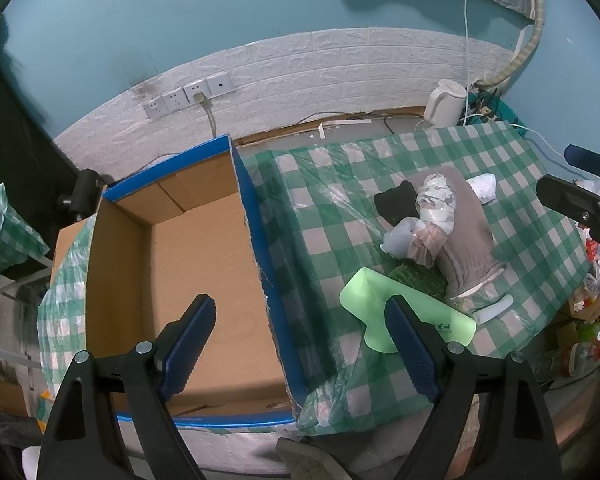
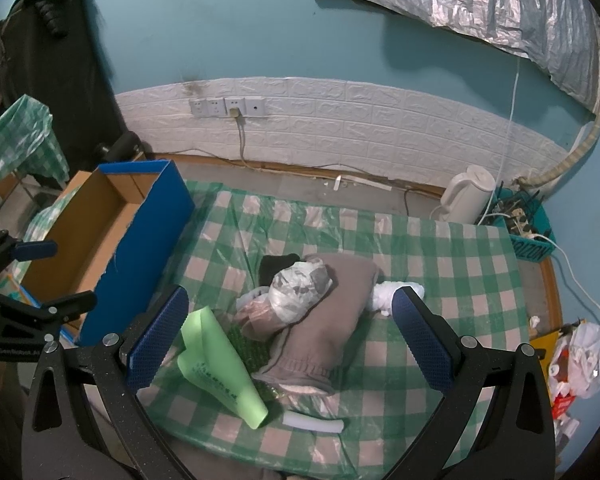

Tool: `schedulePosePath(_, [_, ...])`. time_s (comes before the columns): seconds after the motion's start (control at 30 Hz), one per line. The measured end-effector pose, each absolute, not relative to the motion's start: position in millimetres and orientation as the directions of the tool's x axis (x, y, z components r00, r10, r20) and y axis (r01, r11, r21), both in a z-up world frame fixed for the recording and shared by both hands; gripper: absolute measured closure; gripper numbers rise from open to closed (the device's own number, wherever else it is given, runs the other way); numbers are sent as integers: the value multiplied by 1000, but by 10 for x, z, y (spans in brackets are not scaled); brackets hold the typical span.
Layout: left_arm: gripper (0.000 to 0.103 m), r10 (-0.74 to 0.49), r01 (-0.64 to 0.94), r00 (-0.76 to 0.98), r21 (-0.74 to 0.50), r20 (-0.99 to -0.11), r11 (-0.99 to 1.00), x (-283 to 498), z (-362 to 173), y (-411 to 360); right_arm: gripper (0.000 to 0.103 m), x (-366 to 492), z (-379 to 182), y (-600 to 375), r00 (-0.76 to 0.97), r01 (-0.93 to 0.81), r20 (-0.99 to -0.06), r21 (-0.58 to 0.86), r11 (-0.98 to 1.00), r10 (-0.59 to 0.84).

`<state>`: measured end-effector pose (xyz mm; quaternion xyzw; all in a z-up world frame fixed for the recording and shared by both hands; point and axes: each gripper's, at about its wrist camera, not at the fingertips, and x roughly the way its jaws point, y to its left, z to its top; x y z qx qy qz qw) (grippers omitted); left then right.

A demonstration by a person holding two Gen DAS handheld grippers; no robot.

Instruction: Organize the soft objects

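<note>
Green mat (image 2: 256,350) mostly under pile | black item (image 2: 278,266) part-hidden, unidentifiable

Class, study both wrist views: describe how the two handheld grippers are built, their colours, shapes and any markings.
Both the left gripper and the right gripper have black, triangular-cutout frames with silver rivets. Their fingers carry flat blue pads with a fine dotted texture. White lettering marks the left gripper's body in the right wrist view.
</note>
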<state>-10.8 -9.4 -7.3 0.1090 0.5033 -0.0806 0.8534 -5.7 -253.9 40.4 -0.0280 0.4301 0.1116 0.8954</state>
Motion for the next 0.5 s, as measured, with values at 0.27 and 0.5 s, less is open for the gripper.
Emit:
schedulePosePath(0.27, [15, -27, 245, 477, 103, -878, 964, -112, -76, -102, 2, -74, 365, -2559, 605, -224, -776, 47, 974, 176])
schedulePosePath(0.5, [15, -29, 245, 475, 101, -879, 964, -106, -74, -96, 2, -72, 366, -2554, 602, -226, -778, 45, 973, 176])
